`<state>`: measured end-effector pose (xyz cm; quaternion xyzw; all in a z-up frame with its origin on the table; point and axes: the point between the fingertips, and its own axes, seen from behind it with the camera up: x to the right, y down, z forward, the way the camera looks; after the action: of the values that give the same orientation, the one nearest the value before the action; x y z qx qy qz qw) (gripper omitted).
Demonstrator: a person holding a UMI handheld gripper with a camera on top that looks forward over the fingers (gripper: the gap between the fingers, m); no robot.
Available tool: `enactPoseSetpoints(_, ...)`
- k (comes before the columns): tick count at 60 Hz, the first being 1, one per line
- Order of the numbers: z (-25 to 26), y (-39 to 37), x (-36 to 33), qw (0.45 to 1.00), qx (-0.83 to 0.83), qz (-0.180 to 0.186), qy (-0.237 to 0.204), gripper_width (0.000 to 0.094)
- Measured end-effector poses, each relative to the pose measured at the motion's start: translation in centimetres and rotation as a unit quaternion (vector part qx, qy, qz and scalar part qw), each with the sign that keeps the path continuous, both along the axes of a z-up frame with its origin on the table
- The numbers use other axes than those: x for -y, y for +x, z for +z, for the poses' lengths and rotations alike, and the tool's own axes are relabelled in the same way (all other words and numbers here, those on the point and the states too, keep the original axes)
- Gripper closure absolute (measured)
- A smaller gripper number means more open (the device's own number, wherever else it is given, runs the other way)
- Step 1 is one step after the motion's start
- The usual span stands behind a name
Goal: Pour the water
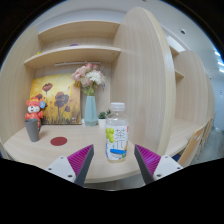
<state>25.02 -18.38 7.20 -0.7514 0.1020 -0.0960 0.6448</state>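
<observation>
I have the hand-held gripper point(113, 160) held level over the near edge of the bench point(60, 158), its fingers point(78, 160) spread wide apart with the purple pads facing inward. A clear water bottle point(117, 132) with a white cap and a pale label stands upright on the bench between the fingers, a gap showing on each side, so nothing is clamped. Beyond it, against the back wall, I see a light blue vase point(90, 108) of flowers. Off to the left stands a dark cup point(33, 130) with an orange and white toy point(35, 108) on top, and a small red coaster point(59, 141) lies flat beside it
</observation>
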Motion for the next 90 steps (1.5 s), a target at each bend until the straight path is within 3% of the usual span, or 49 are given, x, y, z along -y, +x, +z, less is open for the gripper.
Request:
enactPoseSetpoints(21,0.0,3.2,-7.7,1.0,0.023,0.012,0.005,0.0117)
enactPoseSetpoints(27,-0.3,3.6,-8.8,1.0,0.02,0.008,0.001,0.0203)
enactPoseSetpoints(32,0.1,3.8,-9.4,1.0,0.012,0.003,0.015,0.0352)
enactPoseSetpoints(39,0.2,3.9,-9.6,1.0,0.008,-0.001,0.019,0.0404)
enactPoseSetpoints(50,0.2,3.8,-10.1,1.0,0.014,-0.003,0.02,0.0567)
enactPoseSetpoints(61,0.0,3.0,-10.5,0.999,0.043,-0.003,0.007,0.0569)
enactPoseSetpoints(72,3.3,-1.1,-13.2,0.986,0.163,0.032,-0.008,0.057)
enactPoseSetpoints(90,10.0,-15.3,-19.2,0.877,0.468,0.105,-0.009,0.0568)
